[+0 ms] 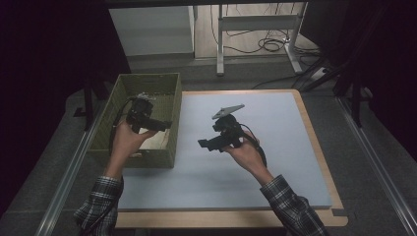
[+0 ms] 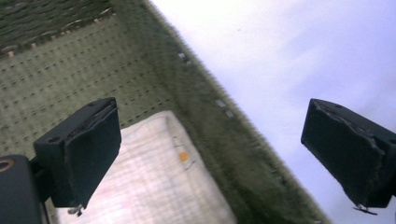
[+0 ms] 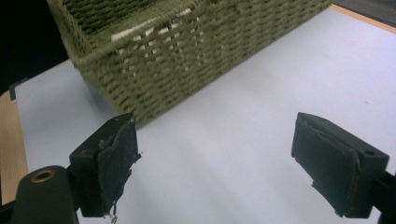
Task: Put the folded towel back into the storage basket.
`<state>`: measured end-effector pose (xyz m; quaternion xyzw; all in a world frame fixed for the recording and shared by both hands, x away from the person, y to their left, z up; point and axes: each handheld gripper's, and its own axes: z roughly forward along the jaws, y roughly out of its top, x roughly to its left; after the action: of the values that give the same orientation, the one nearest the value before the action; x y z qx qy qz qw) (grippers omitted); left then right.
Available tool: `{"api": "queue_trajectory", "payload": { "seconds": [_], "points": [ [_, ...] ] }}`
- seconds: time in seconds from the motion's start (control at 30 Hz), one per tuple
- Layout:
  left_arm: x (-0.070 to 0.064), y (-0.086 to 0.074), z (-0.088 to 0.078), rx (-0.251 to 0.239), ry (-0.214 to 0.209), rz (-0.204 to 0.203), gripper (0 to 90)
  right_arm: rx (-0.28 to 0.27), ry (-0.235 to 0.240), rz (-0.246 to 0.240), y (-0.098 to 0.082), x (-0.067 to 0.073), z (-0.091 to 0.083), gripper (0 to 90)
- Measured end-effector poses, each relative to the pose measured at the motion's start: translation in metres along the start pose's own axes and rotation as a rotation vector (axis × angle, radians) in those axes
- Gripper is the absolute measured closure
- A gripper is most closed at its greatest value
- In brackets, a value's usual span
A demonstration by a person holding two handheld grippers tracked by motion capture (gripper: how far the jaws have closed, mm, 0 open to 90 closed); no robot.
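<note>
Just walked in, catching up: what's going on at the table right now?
A person holds a hand-held gripper in each hand at a table with a pale blue mat. The left hand-held gripper hangs over the green woven basket, jaws open and empty, above a folded white cloth lying inside. The right hand-held gripper is over the mat beside the basket, also open and empty.
</note>
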<state>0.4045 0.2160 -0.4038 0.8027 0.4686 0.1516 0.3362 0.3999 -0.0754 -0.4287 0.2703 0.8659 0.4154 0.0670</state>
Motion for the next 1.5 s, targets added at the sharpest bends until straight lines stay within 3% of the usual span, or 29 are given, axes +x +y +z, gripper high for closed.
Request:
{"api": "queue_trajectory", "payload": {
  "seconds": [0.47, 0.87, 1.1, 1.23, 1.5],
  "points": [
    [-0.042, 0.004, 0.007, -0.018, -0.068, 0.042, 3.9, 0.004, -0.064, 0.002, -0.042, -0.024, -0.047, 11.5],
    [-0.089, -0.003, 0.022, -0.049, -0.144, 0.129, 3.7, -0.005, -0.136, 0.013, -0.087, -0.041, -0.092, 9.9],
    [-0.116, -0.013, 0.031, -0.075, -0.173, 0.183, 3.0, 0.004, -0.187, 0.015, -0.113, -0.047, -0.105, 8.4],
    [-0.131, -0.021, 0.034, -0.091, -0.210, 0.207, 2.6, 0.020, -0.197, 0.025, -0.128, -0.049, -0.108, 7.0],
    [-0.152, -0.046, 0.049, -0.095, -0.271, 0.216, 2.0, 0.042, -0.206, 0.023, -0.155, -0.051, -0.108, 4.8]
  ]
}}
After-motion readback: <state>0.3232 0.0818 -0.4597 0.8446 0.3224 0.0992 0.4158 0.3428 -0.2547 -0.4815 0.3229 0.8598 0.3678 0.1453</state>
